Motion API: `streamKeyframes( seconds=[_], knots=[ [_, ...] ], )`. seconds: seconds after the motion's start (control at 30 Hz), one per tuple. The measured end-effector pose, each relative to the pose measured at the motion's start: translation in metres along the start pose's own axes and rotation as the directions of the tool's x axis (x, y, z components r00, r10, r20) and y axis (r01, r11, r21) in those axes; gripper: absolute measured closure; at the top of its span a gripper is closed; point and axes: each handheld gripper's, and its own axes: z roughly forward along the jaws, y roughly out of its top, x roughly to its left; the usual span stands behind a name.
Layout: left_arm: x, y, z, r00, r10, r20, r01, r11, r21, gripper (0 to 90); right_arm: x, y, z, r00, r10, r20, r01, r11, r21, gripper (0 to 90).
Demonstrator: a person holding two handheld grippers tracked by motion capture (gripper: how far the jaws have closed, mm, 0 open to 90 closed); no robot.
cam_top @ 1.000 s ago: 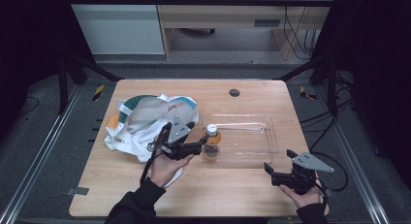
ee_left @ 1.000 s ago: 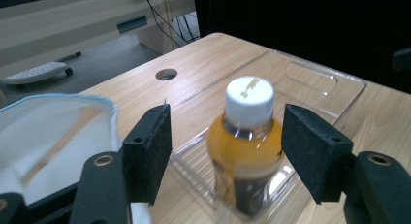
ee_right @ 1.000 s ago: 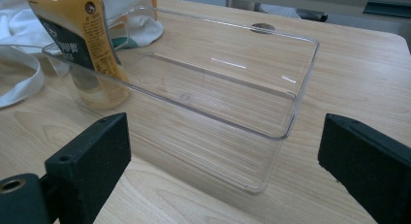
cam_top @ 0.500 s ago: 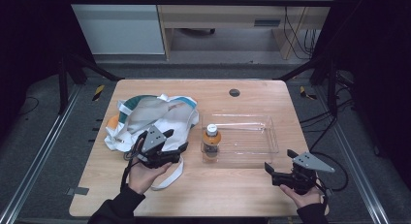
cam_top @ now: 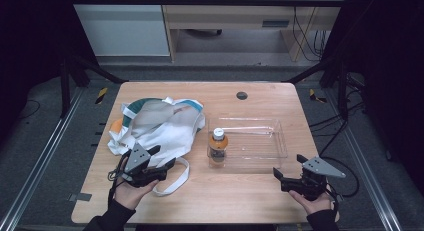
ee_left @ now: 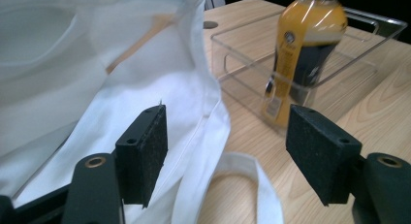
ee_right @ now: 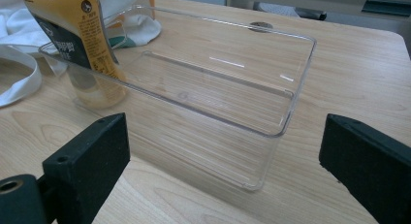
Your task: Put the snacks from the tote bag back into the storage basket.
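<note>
At the left end of the clear plastic tray (cam_top: 250, 141) an orange-capped drink bottle (cam_top: 218, 145) stands upright, its base inside the tray's near-left corner. That placement looks finished: no gripper touches it. The left gripper (cam_top: 159, 167) sits beside the bottle over the near edge of the white tote bag (cam_top: 160, 126), and its jaws, which have just been opening, stand wide apart with nothing pressed between the pads; in the left gripper view the bag's cloth and a looped strap (ee_left: 242, 180) lie below and between them, untouched as far as I can tell. The right gripper (cam_top: 281, 177) rests at the near right of the wooden table (cam_top: 260, 98), well apart from the tray, jaws spread and empty.

What is left is a guess: the rest of the tray is bare, and the bag may hold more to unpack, so the left gripper seems headed for it.

The bag's inside is hidden by its folds, with green and orange patches (cam_top: 131, 113) at its far-left edge that cannot be identified. The bottle's label is too blurred to read, and its cap is cut off in both gripper views.
</note>
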Motion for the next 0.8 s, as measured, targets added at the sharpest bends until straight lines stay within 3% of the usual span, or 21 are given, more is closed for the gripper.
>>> streamKeyframes(
  seconds=[0.27, 0.47, 0.8],
  knots=[
    [0.016, -0.024, -0.010, 0.9986, -0.030, -0.044, 0.031, 0.9993, 0.020, 31.0, -0.001, 0.000, 0.000, 1.0000, -0.003, 0.002, 0.003, 1.000, 0.002, 4.3],
    [0.026, -0.032, -0.018, 0.9978, -0.028, -0.060, 0.029, 0.9994, 0.018, 29.6, -0.001, -0.001, -0.001, 1.0000, 0.000, 0.000, 0.000, 1.000, 0.007, 4.3],
    [0.036, -0.044, -0.030, 0.9952, -0.061, -0.076, 0.063, 0.9976, 0.029, 29.2, 0.000, -0.001, 0.000, 0.9999, -0.008, -0.009, 0.008, 1.000, 0.007, 4.3]
  ],
)
